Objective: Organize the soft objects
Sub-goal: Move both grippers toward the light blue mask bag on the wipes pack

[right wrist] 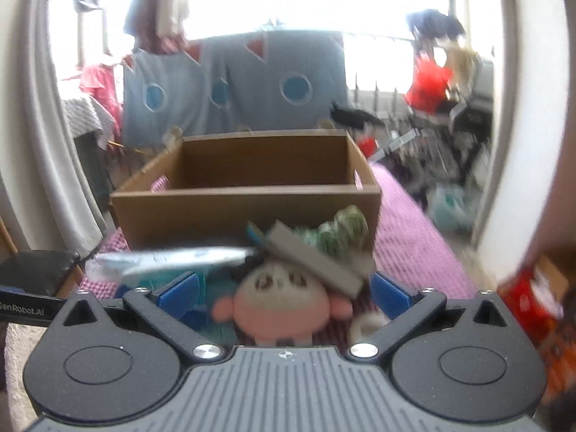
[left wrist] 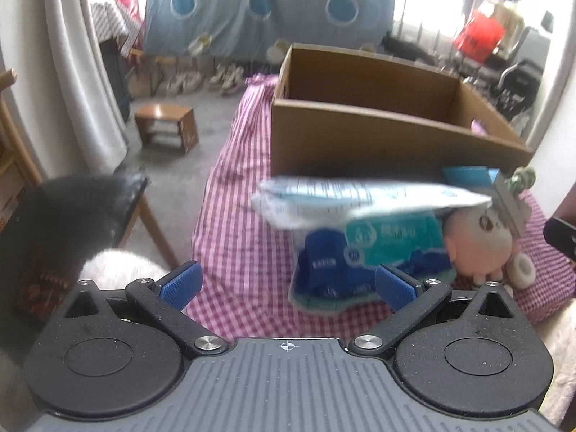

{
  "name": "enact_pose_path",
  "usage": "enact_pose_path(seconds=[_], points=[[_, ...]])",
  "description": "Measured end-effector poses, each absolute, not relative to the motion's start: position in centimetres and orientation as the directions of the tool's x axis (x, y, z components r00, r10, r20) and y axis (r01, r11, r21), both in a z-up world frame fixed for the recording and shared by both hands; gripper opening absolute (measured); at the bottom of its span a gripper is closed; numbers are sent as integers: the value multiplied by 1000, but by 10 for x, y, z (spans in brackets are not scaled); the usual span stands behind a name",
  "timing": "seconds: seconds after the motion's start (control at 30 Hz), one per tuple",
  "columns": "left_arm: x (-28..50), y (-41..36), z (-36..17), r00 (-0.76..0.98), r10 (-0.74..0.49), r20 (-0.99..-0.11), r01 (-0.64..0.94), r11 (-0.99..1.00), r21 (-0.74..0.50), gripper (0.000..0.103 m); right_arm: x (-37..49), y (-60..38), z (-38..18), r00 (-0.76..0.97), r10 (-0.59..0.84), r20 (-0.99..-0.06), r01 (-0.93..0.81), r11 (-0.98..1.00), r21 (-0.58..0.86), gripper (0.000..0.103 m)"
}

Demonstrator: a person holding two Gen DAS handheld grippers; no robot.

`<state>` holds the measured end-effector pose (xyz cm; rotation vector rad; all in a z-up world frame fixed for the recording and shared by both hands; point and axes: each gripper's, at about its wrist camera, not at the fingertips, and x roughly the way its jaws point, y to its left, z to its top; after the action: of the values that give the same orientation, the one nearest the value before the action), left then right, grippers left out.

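A surface covered with a pink-and-white checked cloth [left wrist: 237, 216] is seen, and an open cardboard box [left wrist: 360, 136] stands on it toward the far end. Just in front of the box, on the cloth, a heap of soft things is gathered: a blue-and-teal plastic pack [left wrist: 360, 248] with a white crinkled wrapper over it, a pink-and-cream plush toy [right wrist: 284, 306] beside the pack, and a green knitted item [right wrist: 342, 234] close against the box's near wall. A flat grey piece [right wrist: 316, 262] is laid tilted across the toy's head.

The left gripper [left wrist: 286, 282] is held wide open before the box, nothing being clasped; its blue pads [left wrist: 180, 282] stand well apart, the right one near the pack's lower edge. The right gripper [right wrist: 284, 297] is likewise spread wide, with the plush toy lying between its fingers; whether the pads touch it cannot be told.

Behind the box, a pale blue sheet [left wrist: 252, 7] with round blue patches is hung before bright windows. Left of the box, on a grey floor, a small wooden stool [left wrist: 167, 126] is seen, with shoes lined up beyond it. A red cloth [left wrist: 478, 36] hangs right of the box.
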<state>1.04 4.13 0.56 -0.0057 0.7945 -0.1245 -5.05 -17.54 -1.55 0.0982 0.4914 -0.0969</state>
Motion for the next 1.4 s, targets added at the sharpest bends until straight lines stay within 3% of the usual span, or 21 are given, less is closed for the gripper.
enact_pose_path(seconds=[0.13, 0.3, 0.4, 0.57, 0.77, 0.87, 0.97, 1.07, 1.4], points=[[13, 52, 0, 735, -177, -654, 153, 984, -94, 102, -43, -174, -7, 908, -36, -418, 60, 997, 45, 103], [21, 58, -5, 757, -244, -607, 228, 968, -105, 99, -29, -174, 4, 924, 79, -374, -29, 990, 138, 101], [27, 56, -10, 748, -279, -603, 279, 955, -96, 96, -24, -164, 5, 930, 89, -356, -57, 993, 99, 90], [35, 51, -16, 751, -280, -598, 310, 949, -54, 94, -10, -150, -1, 912, 98, -398, -90, 995, 38, 68], [48, 44, -30, 757, -202, -621, 307, 950, 64, 94, 3, -126, -9, 883, 119, -454, -166, 984, -67, 66], [58, 47, -36, 741, -209, -639, 310, 950, 48, 92, 6, -110, -13, 869, 130, -477, -230, 960, -157, 65], [64, 49, -36, 735, -215, -643, 306, 952, 31, 80, 9, -92, -19, 861, 134, -491, -302, 912, -280, 60], [70, 53, -36, 735, -223, -640, 294, 956, 4, 74, 14, -77, -28, 857, 118, -502, -346, 854, -390, 59], [86, 58, -28, 756, -248, -605, 263, 963, -67, 70, 37, -56, -32, 847, 141, -513, -417, 774, -476, 45]])
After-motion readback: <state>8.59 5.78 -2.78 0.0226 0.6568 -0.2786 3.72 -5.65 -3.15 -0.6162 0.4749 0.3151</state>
